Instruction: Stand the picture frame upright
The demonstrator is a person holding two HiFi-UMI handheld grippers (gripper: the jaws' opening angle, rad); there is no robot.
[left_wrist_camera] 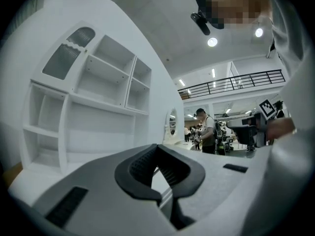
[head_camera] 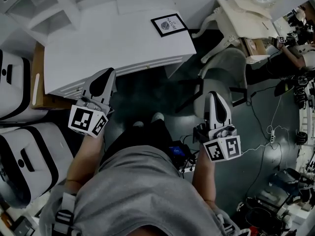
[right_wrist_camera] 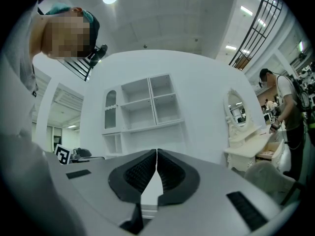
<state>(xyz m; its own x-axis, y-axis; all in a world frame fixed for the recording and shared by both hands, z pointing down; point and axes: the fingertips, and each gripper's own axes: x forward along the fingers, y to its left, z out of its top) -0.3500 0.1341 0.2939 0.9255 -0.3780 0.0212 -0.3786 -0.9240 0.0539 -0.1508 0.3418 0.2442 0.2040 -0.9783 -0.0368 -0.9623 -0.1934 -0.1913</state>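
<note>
Head view: the picture frame (head_camera: pixel 169 24) lies flat, face up, on the white desk (head_camera: pixel 113 43), close to the desk's far right corner. Both tools are held short of the desk's near edge. The left gripper (head_camera: pixel 109 73) has its tip just at that edge. The right gripper (head_camera: pixel 214 95) is off the desk's right end, above the dark floor. Neither is near the frame, so the step in hand looks like the approach, with no grasp begun. The next move probably calls for bringing 1 or both tools across the desk to the frame, parting the jaws, pinching an edge and tipping it up onto its lower side. Whether the frame has a back stand cannot be told, since its underside is hidden against the desk.

Left gripper view: the 2 jaws are closed, their tips meeting with nothing between them. Beyond them rises the shelf unit (left_wrist_camera: pixel 98 92) that stands at the desk's far left. The frame is out of this picture, and the desk top is mostly covered by the tool's own body.

Right gripper view: the jaws are pressed together at the tips and hold nothing. The shelf unit shows straight ahead past the desk, and a dressing table (right_wrist_camera: pixel 243 132) with an oval mirror stands off the desk's right. Here too the frame is out of sight, lying below the camera's line.
</note>
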